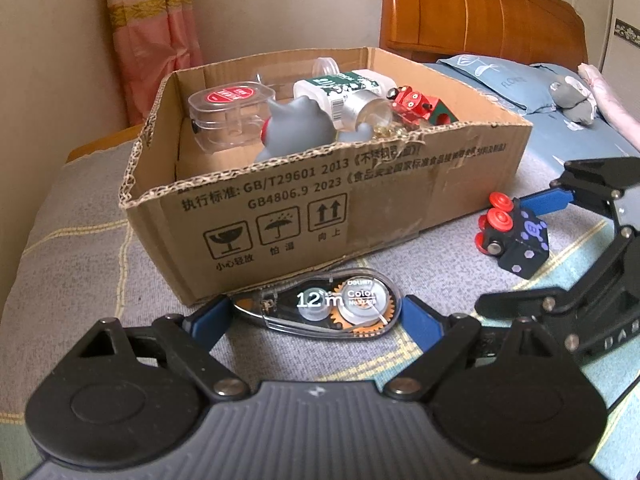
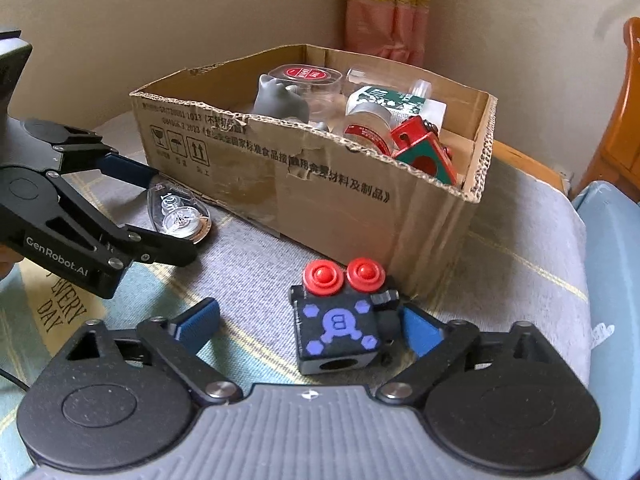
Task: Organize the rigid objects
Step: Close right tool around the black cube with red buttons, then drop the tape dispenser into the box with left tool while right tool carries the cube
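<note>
A clear correction tape dispenser (image 1: 320, 308) lies on the grey bedcover against the front of a cardboard box (image 1: 400, 208). My left gripper (image 1: 314, 306) is shut on it lengthwise, one blue pad at each end; the right wrist view shows the same grip (image 2: 174, 216). To the right a black toy train block (image 2: 336, 324) with red wheels rests on the cover. My right gripper (image 2: 308, 314) is open around it: the right pad touches its coupler, the left pad stands well apart. The box holds a clear case (image 1: 230, 116), a grey figure (image 1: 298, 128), a white bottle (image 1: 340, 88) and a red toy car (image 1: 416, 106).
A wooden headboard (image 1: 480, 8) and a blue pillow (image 1: 512, 80) lie behind and to the right of the box. A pink curtain (image 1: 152, 32) hangs at the back left. A grey soft toy (image 1: 572, 96) sits on the pillow.
</note>
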Tool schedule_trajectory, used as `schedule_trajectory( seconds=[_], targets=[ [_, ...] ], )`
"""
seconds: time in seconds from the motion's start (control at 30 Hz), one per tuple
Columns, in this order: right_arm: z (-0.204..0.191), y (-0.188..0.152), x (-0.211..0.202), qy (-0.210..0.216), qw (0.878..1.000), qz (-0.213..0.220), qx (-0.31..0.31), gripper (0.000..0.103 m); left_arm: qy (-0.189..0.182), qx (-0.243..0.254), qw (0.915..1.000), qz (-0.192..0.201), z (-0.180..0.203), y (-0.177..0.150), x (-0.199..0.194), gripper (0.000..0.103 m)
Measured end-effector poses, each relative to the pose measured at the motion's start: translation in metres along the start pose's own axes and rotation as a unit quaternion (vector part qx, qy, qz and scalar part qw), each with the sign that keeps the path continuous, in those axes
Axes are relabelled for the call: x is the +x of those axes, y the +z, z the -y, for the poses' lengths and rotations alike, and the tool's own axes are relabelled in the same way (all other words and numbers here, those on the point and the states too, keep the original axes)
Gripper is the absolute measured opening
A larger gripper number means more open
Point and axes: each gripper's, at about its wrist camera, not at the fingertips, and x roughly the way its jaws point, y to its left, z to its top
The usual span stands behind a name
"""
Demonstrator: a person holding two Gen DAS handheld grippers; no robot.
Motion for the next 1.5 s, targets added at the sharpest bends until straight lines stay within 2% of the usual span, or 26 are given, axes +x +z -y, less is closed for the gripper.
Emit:
schedule_trajectory(
  seconds=[0.07, 0.2, 0.23, 0.7, 1.07, 1.5],
  targets=[
    [0.004, 0.003, 0.001, 0.005, 1.000, -0.001, 0.009, 0.085, -0.001, 0.000, 1.0000, -0.001, 0.000, 0.000, 0.000, 0.091],
    [0.004, 0.004, -0.003, 0.003, 1.000, -0.003, 0.008, 0.062, -0.003, 0.001, 1.0000, -0.007, 0.000, 0.001, -0.001, 0.090],
    [0.004, 0.004, -0.003, 0.004, 1.000, -0.005, 0.007, 0.060, -0.004, 0.001, 1.0000, -0.008, 0.000, 0.001, -0.001, 0.090],
    [0.004, 0.005, -0.009, 0.001, 1.000, -0.003, 0.022, 0.059, -0.023, 0.018, 0.9992, -0.026, 0.003, 0.004, -0.007, 0.089],
    [-0.005, 0.005, -0.039, -0.005, 1.000, -0.003, 0.003, 0.059, -0.042, 0.064, 0.9967, -0.027, 0.015, 0.014, -0.047, 0.089],
    [-0.010, 0.008, -0.090, -0.002, 1.000, 0.027, -0.007, 0.059, -0.028, 0.091, 0.9954, 0.012, 0.018, 0.046, -0.087, 0.089]
  ],
)
